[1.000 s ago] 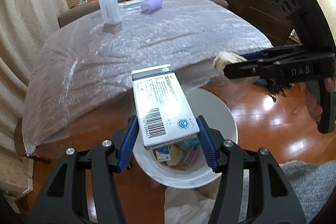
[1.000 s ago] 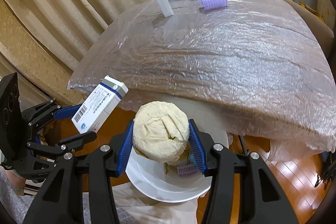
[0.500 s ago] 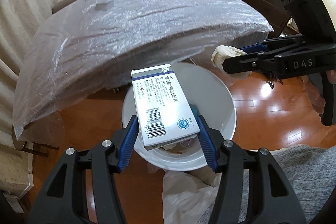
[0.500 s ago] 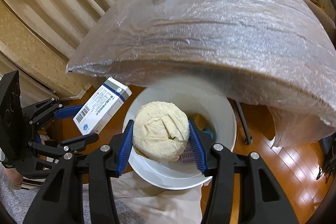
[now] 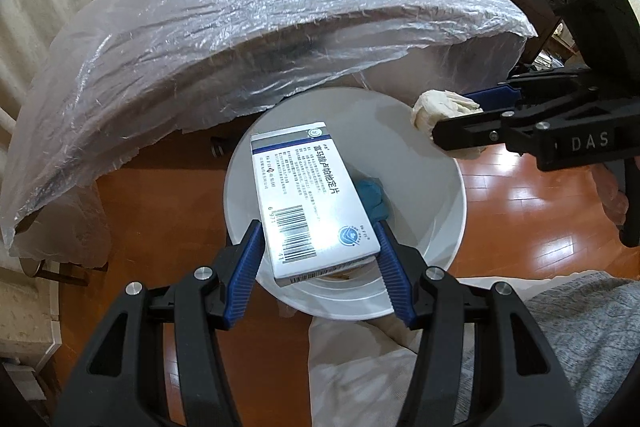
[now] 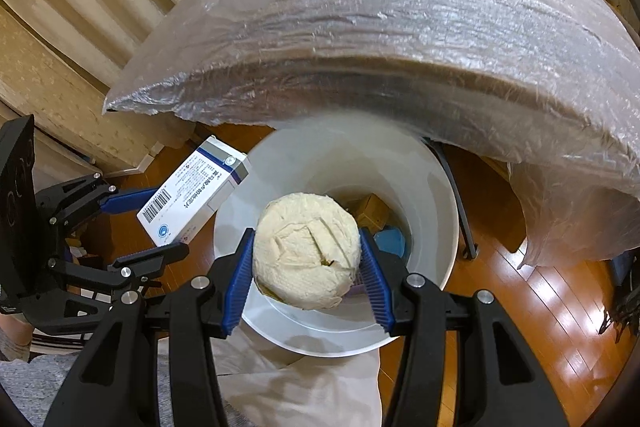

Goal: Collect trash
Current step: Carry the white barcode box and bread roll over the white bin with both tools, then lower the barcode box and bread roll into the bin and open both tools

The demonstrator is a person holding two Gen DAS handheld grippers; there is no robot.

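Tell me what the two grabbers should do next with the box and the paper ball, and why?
Probably open both and let go. The left gripper holds the medicine box over the white trash bin, and the right gripper holds the crumpled paper ball over the same bin, which already has trash at the bottom. Both should fall straight in.

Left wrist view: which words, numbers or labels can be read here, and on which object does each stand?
"DAS": on the black body of the right tongs.
Chinese heading in blue, not surely readable: on the white cardboard medicine box held in the left tongs.
Barcode digits and small print: too small.
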